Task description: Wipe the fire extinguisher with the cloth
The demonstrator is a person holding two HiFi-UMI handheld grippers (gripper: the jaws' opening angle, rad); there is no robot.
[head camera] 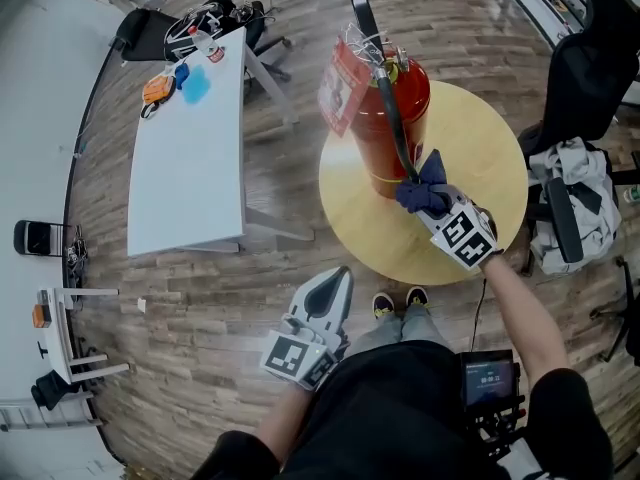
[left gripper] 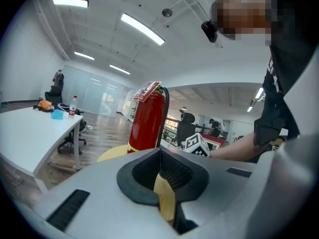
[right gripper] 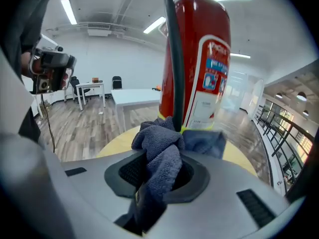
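Right gripper [head camera: 430,202] clamped on bunched dark blue cloth [right gripper: 159,148], cloth against black hose [right gripper: 174,59] low on red fire extinguisher [head camera: 392,118], its printed label [right gripper: 209,78] visible only in right gripper view, head view alone shows extinguisher upright on round yellow table [head camera: 475,138], left gripper [head camera: 335,280] closed on nothing, low by the person's lap, white desk [head camera: 195,158] beyond.

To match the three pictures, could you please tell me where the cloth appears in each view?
Head view: the cloth is right of centre, held by the right gripper at the fire extinguisher's base.
Left gripper view: not in it.
Right gripper view: lower centre, clamped between the fingers.
Shared landmark: the red fire extinguisher, upright in all three views.
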